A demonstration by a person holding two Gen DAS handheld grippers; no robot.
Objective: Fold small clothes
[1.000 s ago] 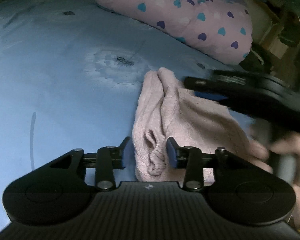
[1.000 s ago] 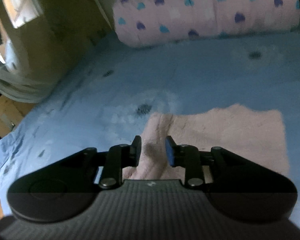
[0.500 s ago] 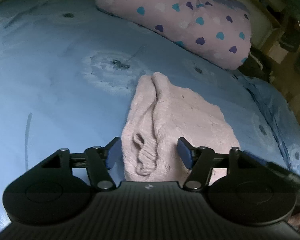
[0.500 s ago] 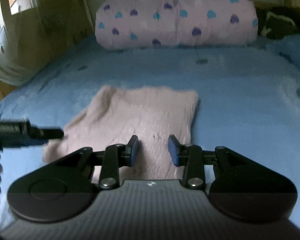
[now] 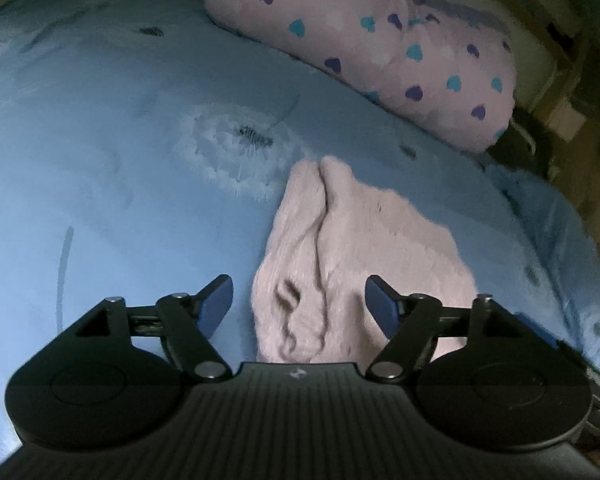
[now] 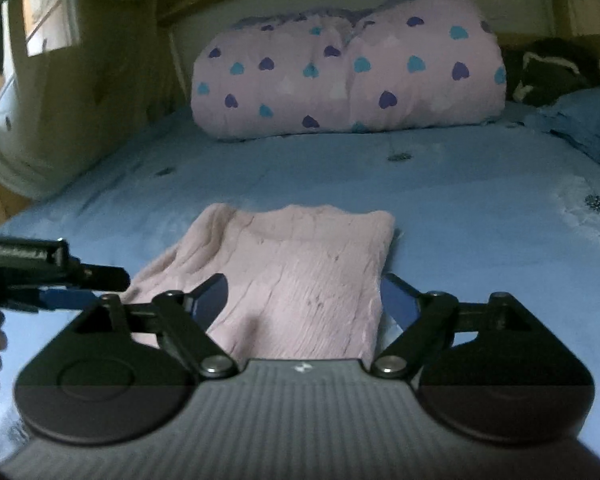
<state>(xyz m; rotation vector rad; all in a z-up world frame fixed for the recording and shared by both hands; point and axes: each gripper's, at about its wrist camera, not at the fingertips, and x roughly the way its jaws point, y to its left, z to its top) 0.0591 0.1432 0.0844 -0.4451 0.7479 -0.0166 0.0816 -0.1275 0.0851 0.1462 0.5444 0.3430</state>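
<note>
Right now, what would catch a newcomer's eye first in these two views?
A folded pale pink garment lies on the blue bedsheet, close in front of both grippers. The right gripper and left gripper have just been opening; their jaws stand wide and press on nothing. Behind lies a pink heart-print duvet bundle.

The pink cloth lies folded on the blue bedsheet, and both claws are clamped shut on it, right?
Not quite. The pink cloth does lie folded on the blue bedsheet, but both wrist views show the left claw and right claw open, having just widened, their pads clear of it.
</note>
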